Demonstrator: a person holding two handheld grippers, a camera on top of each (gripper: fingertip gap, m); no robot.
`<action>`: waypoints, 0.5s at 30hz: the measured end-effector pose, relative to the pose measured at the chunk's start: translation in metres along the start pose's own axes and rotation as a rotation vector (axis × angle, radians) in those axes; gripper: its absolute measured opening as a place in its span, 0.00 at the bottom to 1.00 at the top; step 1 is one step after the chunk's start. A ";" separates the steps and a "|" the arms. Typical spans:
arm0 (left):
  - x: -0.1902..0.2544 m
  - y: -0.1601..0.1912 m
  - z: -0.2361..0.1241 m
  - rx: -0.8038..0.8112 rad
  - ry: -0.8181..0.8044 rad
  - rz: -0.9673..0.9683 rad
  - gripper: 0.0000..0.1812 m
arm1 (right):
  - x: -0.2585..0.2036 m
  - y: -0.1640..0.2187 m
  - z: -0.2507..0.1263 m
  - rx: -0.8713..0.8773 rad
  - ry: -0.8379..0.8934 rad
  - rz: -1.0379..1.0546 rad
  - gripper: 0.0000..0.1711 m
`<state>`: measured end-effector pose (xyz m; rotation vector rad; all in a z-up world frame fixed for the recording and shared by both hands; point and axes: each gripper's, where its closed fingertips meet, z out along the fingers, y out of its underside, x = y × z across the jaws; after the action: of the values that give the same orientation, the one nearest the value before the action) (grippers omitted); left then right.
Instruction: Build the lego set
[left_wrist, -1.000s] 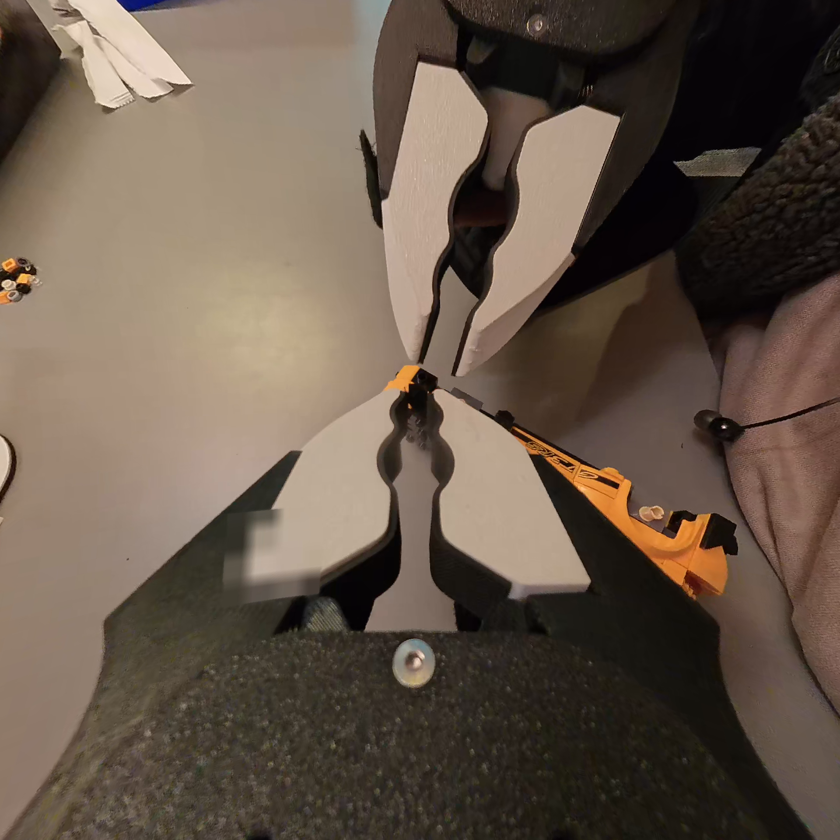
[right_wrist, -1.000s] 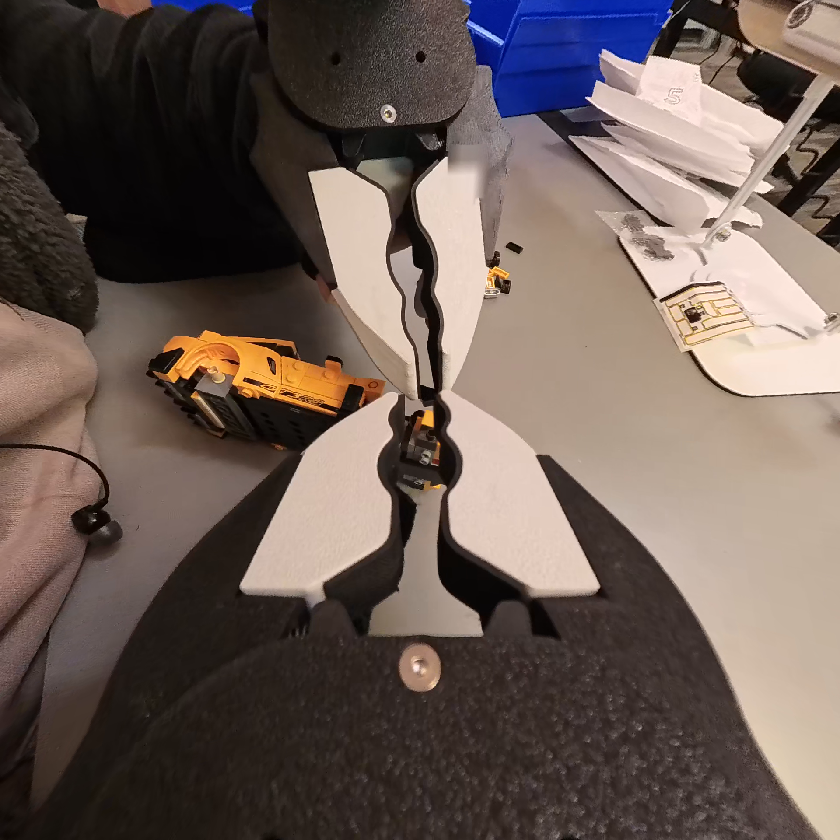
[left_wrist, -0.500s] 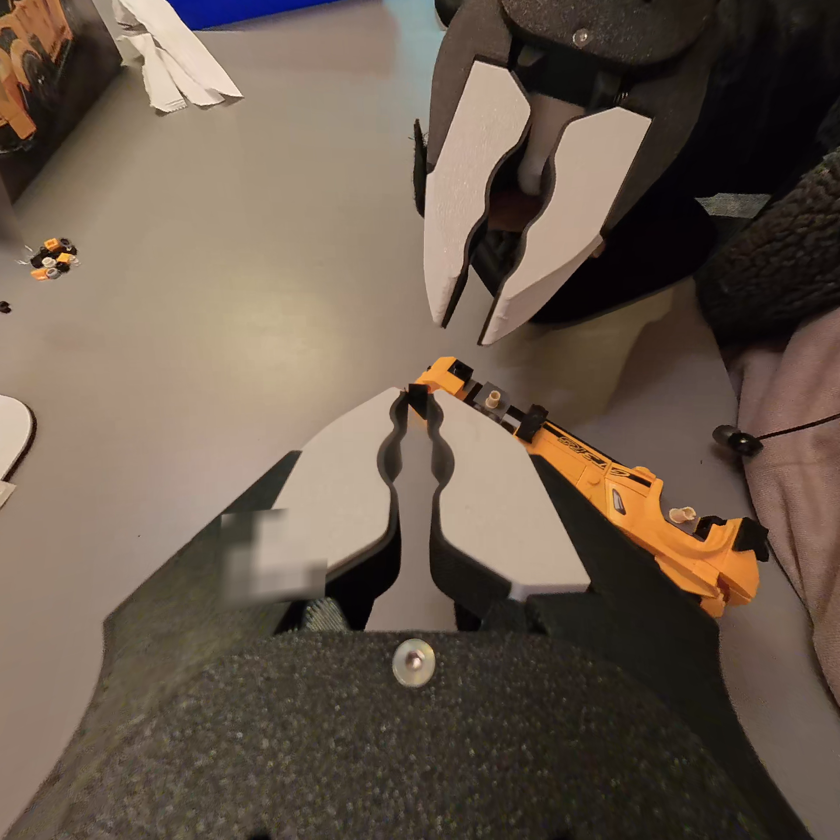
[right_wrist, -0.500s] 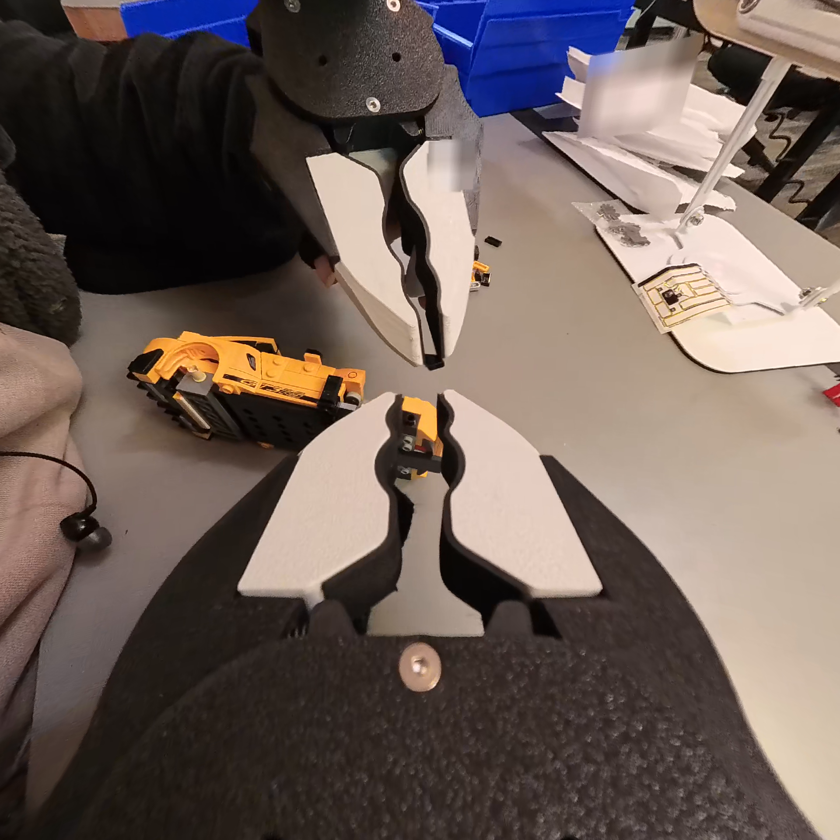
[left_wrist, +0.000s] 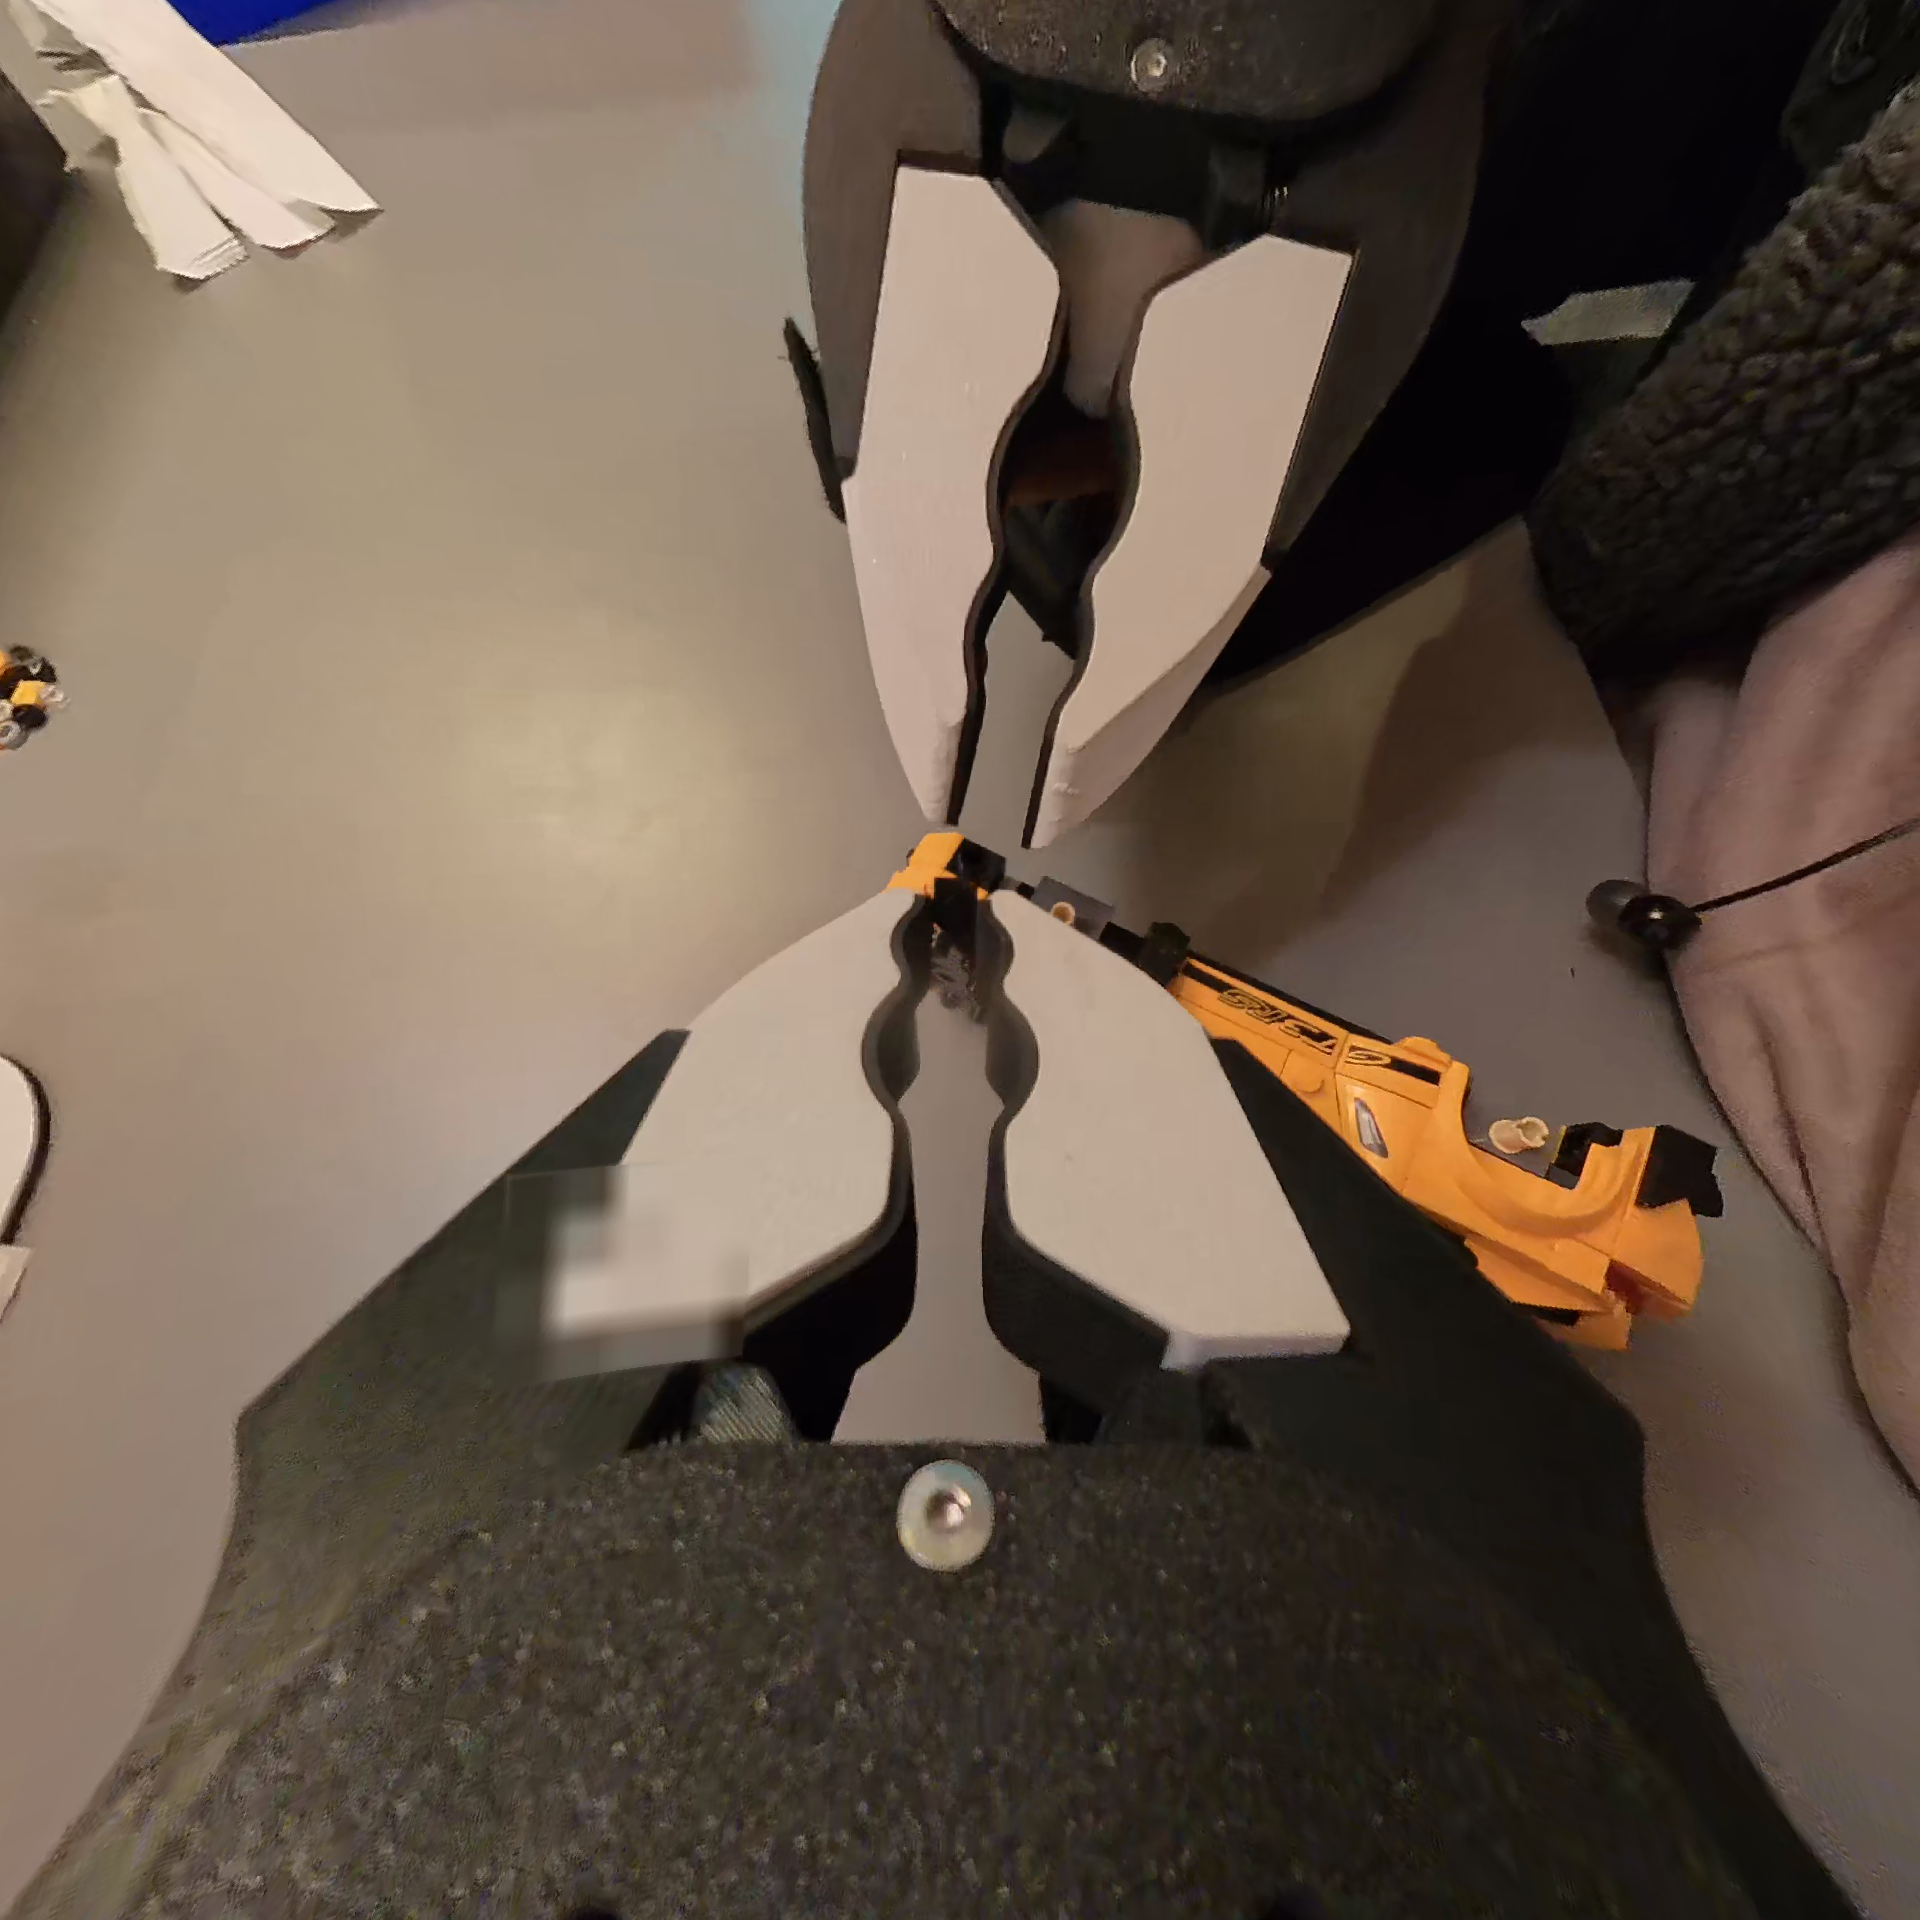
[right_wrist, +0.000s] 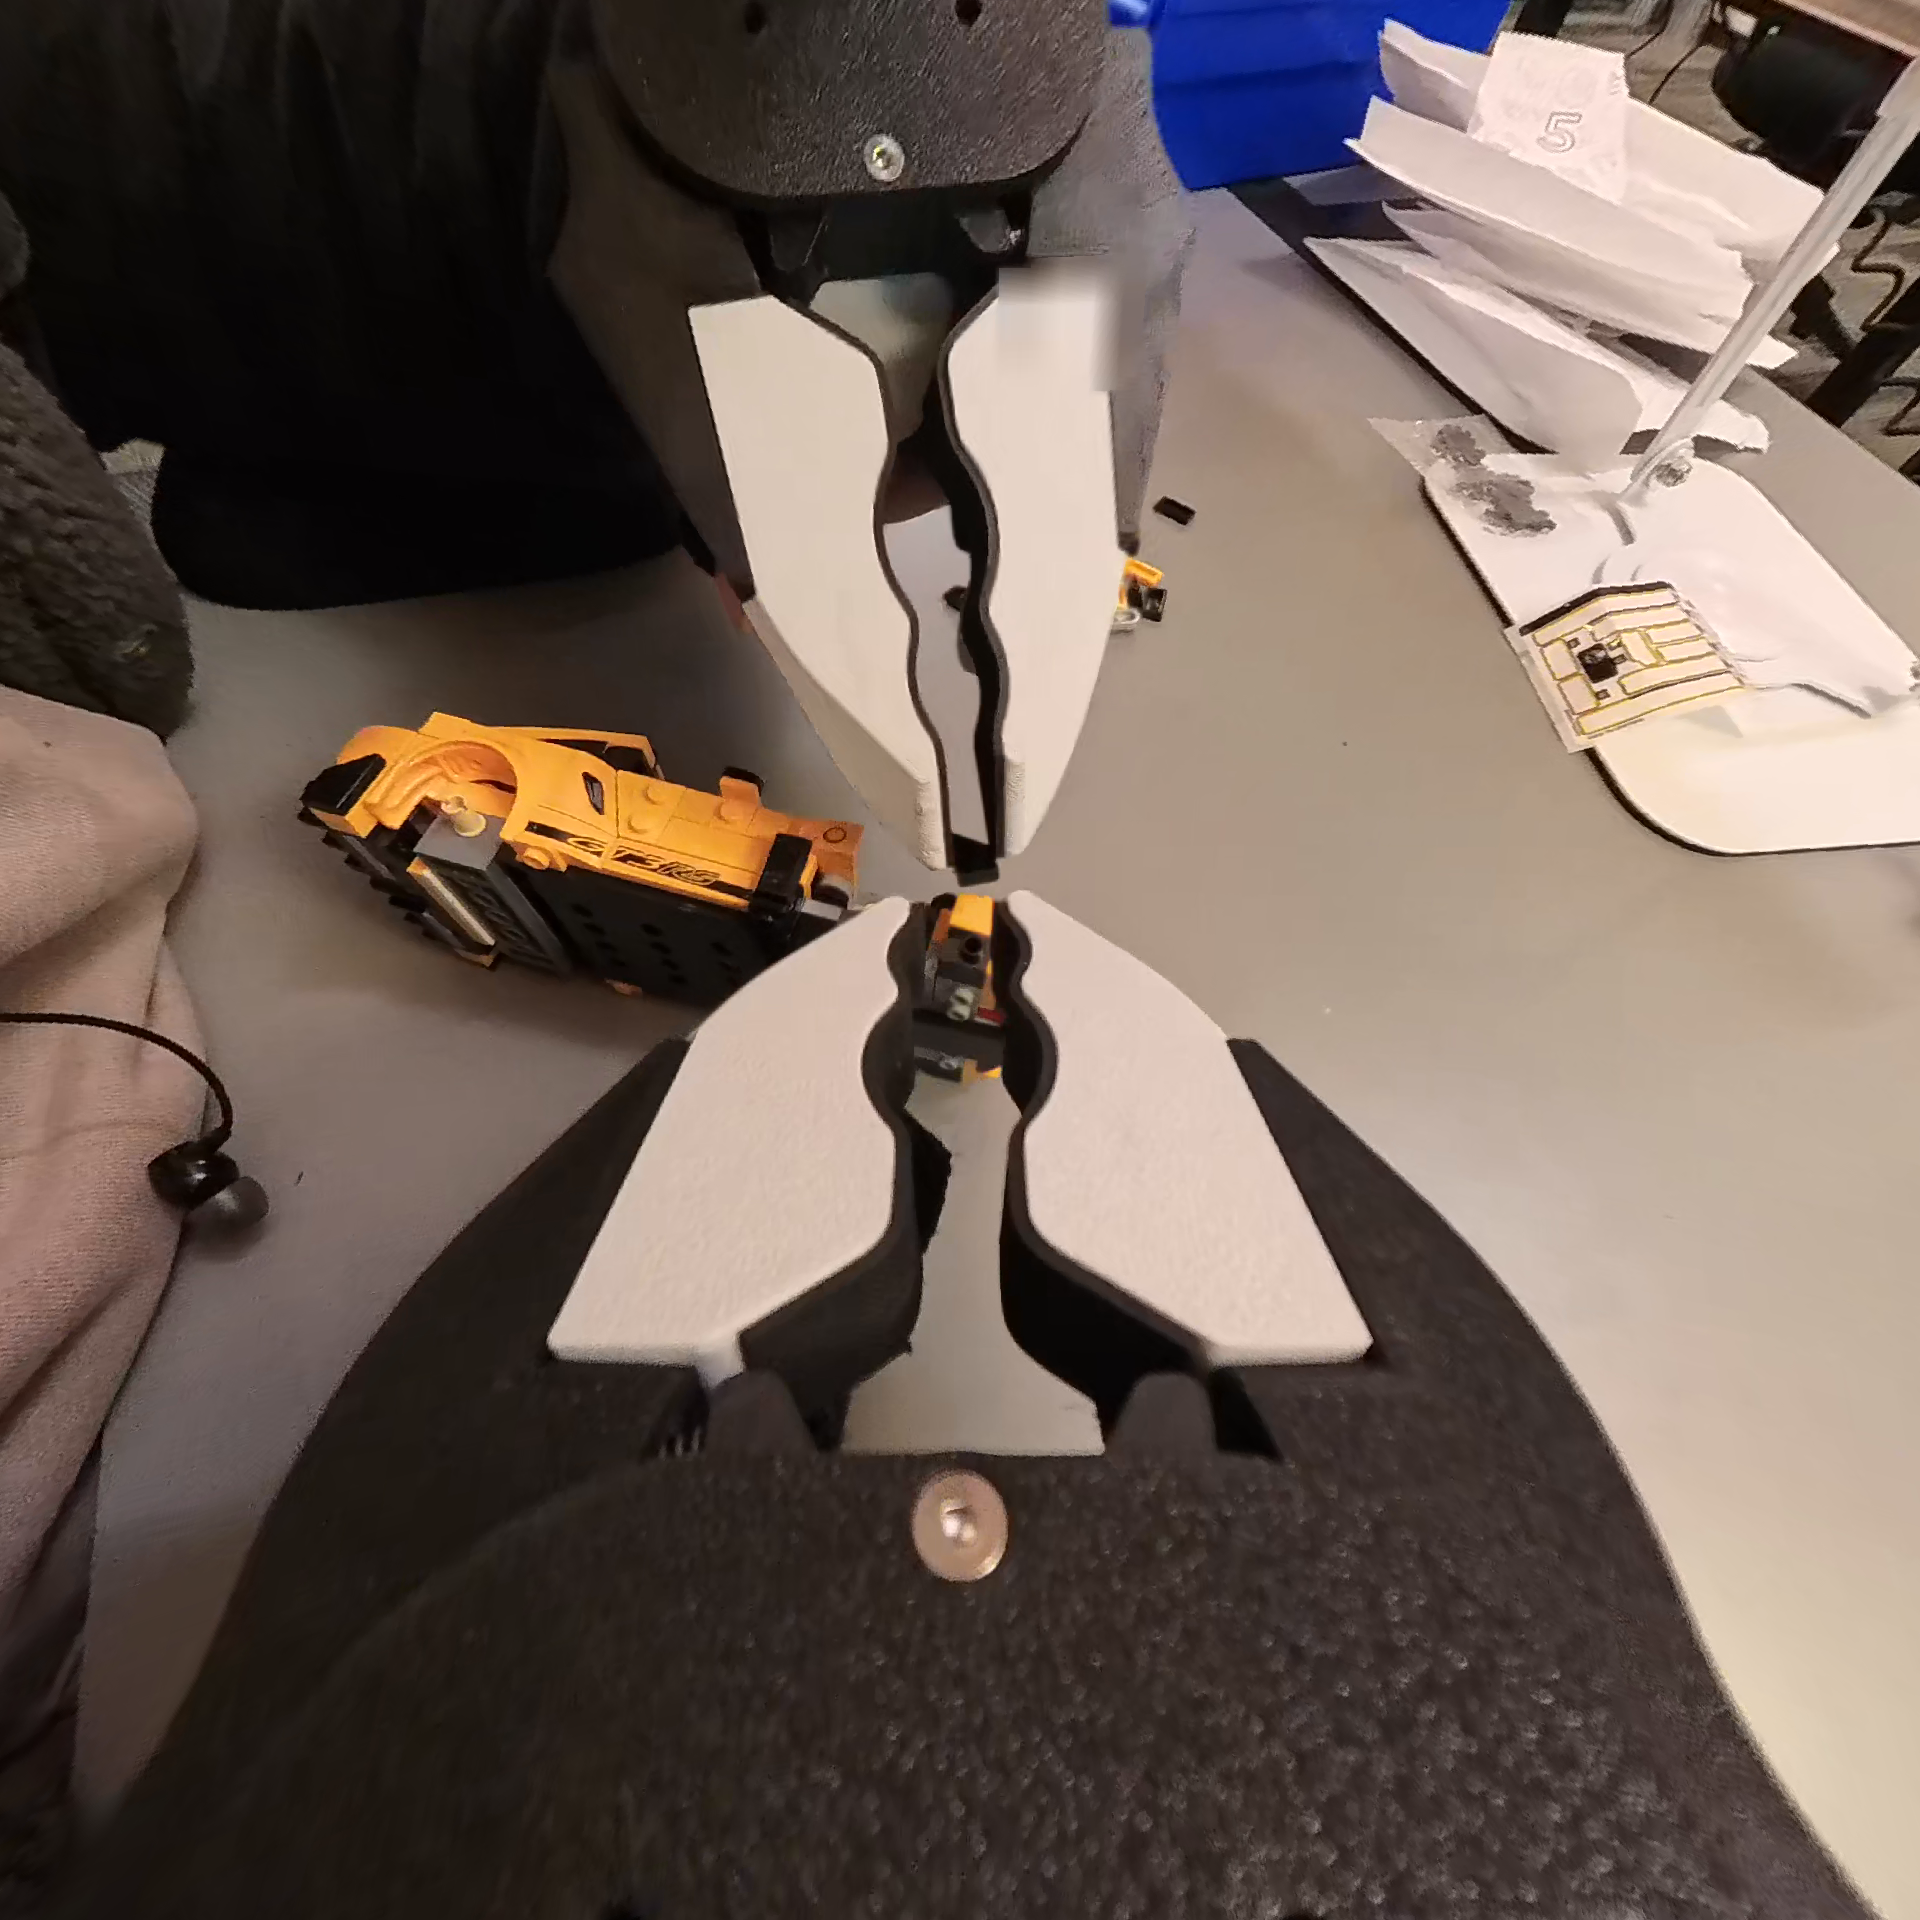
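My right gripper (right_wrist: 958, 902) is shut on a small orange and black lego sub-assembly (right_wrist: 961, 966), held above the grey table (right_wrist: 1351, 1039). My left gripper (right_wrist: 971, 857) faces it tip to tip and is shut on a small black piece (right_wrist: 975, 854) that touches or nearly touches the sub-assembly's orange end. In the left wrist view my left gripper (left_wrist: 948, 902) meets the right gripper (left_wrist: 992, 831) at that orange end (left_wrist: 930, 868). The orange and black lego car (right_wrist: 644, 831) lies on its side on the table, also in the left wrist view (left_wrist: 1455, 1153).
Loose small pieces (left_wrist: 26, 696) lie far left, and others (right_wrist: 1138, 597) behind the left gripper. White paper bags (right_wrist: 1538, 239), a blue bin (right_wrist: 1247, 94) and a white board (right_wrist: 1766, 769) are at the back right. An earbud (right_wrist: 208, 1195) lies on pink cloth (right_wrist: 73, 935). The grippers are tip to tip, or close to it. From either gripper's tips it is about 15 cm to the earbud (right_wrist: 208, 1195).
The grippers were tip to tip a second ago, drew apart half a second ago, and have come together again. The car has not moved.
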<state>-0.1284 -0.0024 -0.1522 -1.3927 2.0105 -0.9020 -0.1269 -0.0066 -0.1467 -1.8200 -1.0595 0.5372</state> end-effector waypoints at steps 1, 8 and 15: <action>0.000 -0.001 0.001 -0.007 0.003 0.013 0.04 | 0.000 0.001 0.000 -0.005 0.000 -0.002 0.07; 0.004 -0.008 0.007 -0.025 0.042 0.068 0.04 | 0.003 0.002 -0.002 0.000 0.021 0.014 0.05; 0.006 -0.008 0.008 -0.030 0.052 0.076 0.04 | 0.001 0.003 -0.002 -0.005 0.008 0.008 0.04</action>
<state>-0.1199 -0.0115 -0.1516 -1.3125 2.1085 -0.8862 -0.1236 -0.0073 -0.1487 -1.8298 -1.0492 0.5327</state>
